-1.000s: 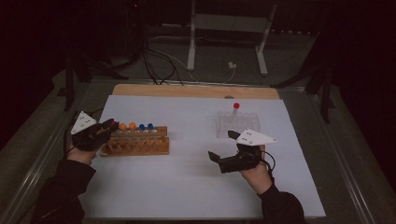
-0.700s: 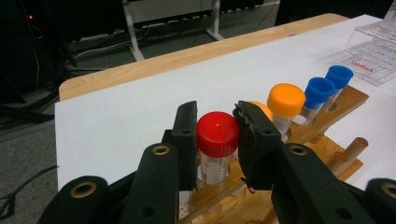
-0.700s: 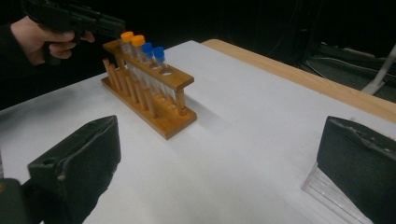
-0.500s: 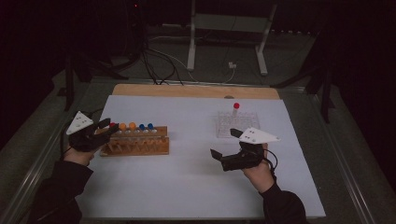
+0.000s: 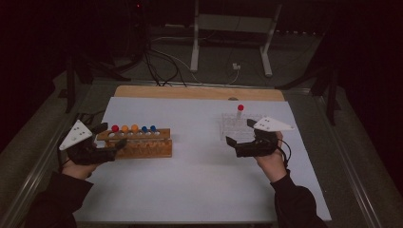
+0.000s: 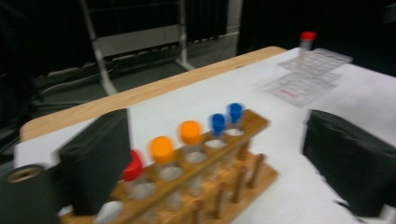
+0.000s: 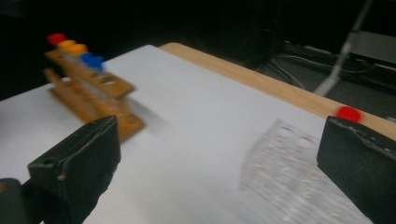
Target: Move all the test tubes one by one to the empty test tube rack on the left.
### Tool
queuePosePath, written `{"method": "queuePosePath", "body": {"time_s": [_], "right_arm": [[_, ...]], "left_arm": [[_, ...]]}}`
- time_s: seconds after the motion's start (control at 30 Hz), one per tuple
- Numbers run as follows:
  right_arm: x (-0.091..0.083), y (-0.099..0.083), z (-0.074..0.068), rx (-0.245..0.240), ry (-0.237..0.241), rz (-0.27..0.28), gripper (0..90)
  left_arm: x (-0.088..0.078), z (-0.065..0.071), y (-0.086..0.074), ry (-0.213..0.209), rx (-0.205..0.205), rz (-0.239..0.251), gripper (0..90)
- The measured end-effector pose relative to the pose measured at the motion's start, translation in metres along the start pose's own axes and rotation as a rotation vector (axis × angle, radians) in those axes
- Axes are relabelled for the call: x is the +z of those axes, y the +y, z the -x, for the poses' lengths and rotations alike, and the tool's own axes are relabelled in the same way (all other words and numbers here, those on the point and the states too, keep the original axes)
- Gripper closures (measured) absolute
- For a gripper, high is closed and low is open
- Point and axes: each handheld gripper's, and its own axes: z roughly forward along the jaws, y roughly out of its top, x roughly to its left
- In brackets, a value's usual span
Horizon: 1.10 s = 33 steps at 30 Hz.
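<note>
A wooden rack (image 5: 142, 142) holds one red-capped tube (image 5: 114, 128), two orange-capped tubes (image 5: 129, 128) and two blue-capped tubes (image 5: 148, 128). My left gripper (image 5: 110, 136) sits at the rack's left end, open, its jaws having just been opening. In the left gripper view the red cap (image 6: 133, 165) stands beside one jaw of my left gripper (image 6: 219, 165), and neither pad presses on it. My right gripper (image 5: 240, 133) is open and empty beside a clear plastic rack (image 5: 235, 124) that carries a red-capped tube (image 5: 240, 108). In the right gripper view that rack (image 7: 289, 182) lies between the jaws of my right gripper (image 7: 219, 168).
White paper (image 5: 199, 190) covers the table, with a wooden strip (image 5: 190, 92) along the far edge. Stand legs (image 5: 195, 52) and cables lie on the floor beyond. Metal rails (image 5: 33, 175) run down both sides.
The left gripper's jaws have spread apart and the hand has drawn back a little from the rack's left end. The right gripper has moved up towards the clear rack.
</note>
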Motion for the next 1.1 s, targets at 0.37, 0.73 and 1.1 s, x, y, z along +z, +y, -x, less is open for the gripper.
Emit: {"method": "queuePosePath", "body": {"time_s": [0.37, 0.73, 1.1], "right_arm": [[0.035, -0.016, 0.045, 0.061, -0.151, -0.074, 4.0], [0.084, -0.025, 0.076, 0.139, -0.261, -0.205, 37.6], [0.105, -0.023, 0.081, 0.141, -0.321, -0.249, 71.5]], "left_arm": [[0.008, 0.043, -0.007, -0.122, 0.040, -0.006, 2.6], [0.024, 0.057, -0.016, -0.193, 0.057, -0.046, 2.6], [0.026, 0.057, -0.019, -0.203, 0.057, -0.058, 2.7]]}}
